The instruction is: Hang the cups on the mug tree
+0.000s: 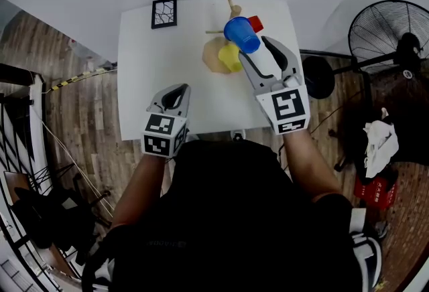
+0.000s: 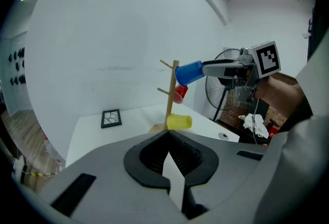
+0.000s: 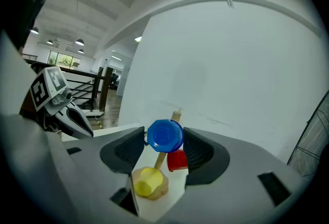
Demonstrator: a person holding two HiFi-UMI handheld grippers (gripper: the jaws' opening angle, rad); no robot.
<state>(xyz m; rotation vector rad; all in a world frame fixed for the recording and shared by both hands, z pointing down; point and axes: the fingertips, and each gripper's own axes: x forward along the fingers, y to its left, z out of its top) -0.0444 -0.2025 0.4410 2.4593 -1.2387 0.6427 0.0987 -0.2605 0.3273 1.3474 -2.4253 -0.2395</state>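
We grip the blue cup [image 1: 241,34] by its base in the right gripper's [image 1: 255,49] jaws, lying level, mouth toward the mug tree's [image 1: 231,1] top just beyond, while the left gripper [image 1: 175,94], pinched together and empty, hangs well nearer.

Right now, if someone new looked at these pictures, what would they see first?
Probably the bright blue plastic cup, gripped on its side by the right gripper beside the top of the wooden mug tree on the far side of the white table. A red plastic cup and a yellow plastic cup already hang on the tree, yellow lowest. The left gripper is shut and empty near the table's front edge.
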